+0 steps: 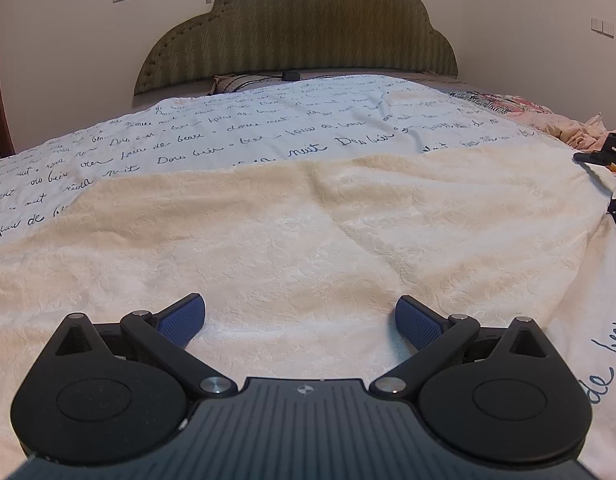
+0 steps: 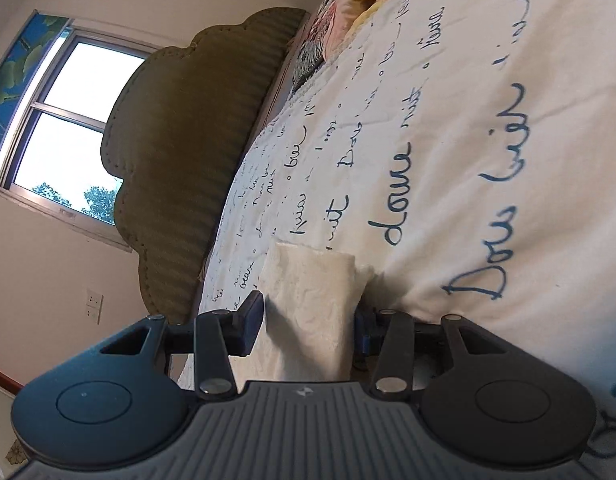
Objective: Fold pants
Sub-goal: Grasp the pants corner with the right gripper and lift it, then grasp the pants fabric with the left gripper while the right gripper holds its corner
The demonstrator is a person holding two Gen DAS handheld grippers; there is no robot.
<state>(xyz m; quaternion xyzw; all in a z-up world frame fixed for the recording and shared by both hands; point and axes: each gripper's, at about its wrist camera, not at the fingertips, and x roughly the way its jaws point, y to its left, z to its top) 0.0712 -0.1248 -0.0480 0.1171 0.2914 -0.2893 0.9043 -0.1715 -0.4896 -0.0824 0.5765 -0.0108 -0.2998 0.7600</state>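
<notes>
Cream textured pants lie spread across the bed in the left wrist view. My left gripper hovers low over their near part, jaws wide open and empty, blue pads apart. In the right wrist view, turned on its side, my right gripper has a thick fold of the cream pants between its fingers; the jaws stand partly open around the cloth, and one pad sits just clear of it. The right gripper also shows at the pants' right edge in the left wrist view.
The bed is covered by a white quilt with blue handwriting. A green padded headboard and a pillow are at the far end. Pink floral bedding is bunched at the right. A window is behind.
</notes>
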